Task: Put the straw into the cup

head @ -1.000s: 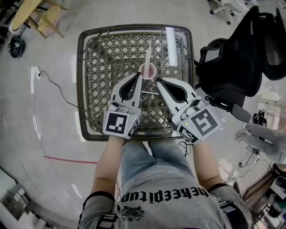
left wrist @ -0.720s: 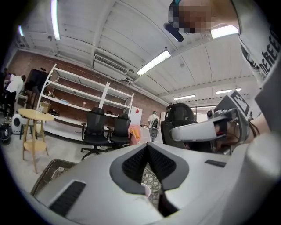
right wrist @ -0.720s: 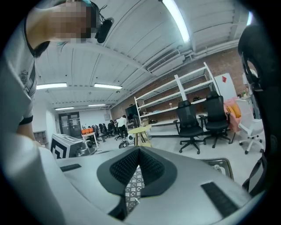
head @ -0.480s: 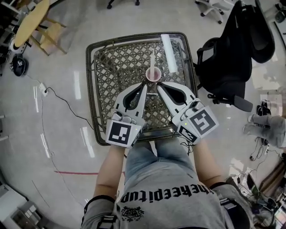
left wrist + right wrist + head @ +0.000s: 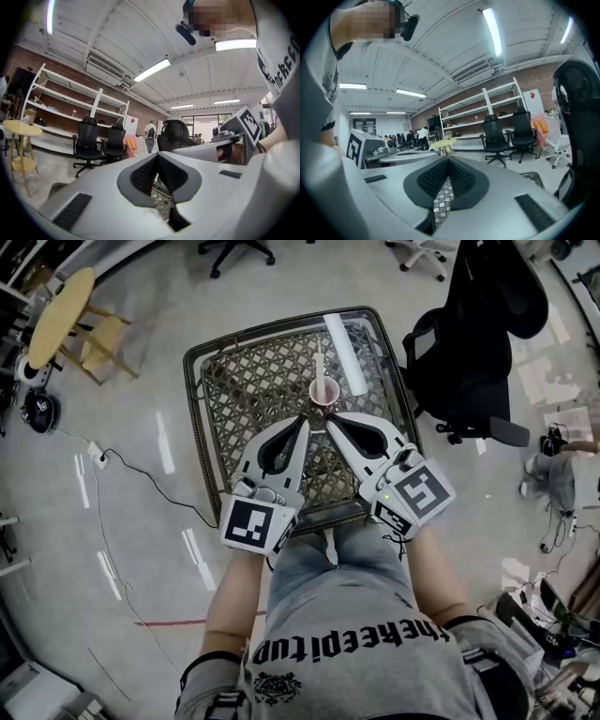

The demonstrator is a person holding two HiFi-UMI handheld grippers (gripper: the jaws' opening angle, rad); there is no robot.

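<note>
Both claws are pressed together at the tips with nothing pinched. In the left gripper view the left gripper (image 5: pixel 158 155) is seen with its ribbed pads meeting. In the right gripper view the right gripper (image 5: pixel 448 159) is closed likewise, and only wicker pattern shows through the slit below the pads. In the head view the two tips are held just beside the near side of the pink cup (image 5: pixel 324 392), which stands on the glass-topped wicker table (image 5: pixel 201 418). The straw (image 5: pixel 320 364) appears to be standing in the cup, leaning away from the person, so the task is judged done or nearly so. The cup, probably light and set on smooth glass, could be nudged or toppled if either tip is swung forward, and the straw could then be spilled out
</note>
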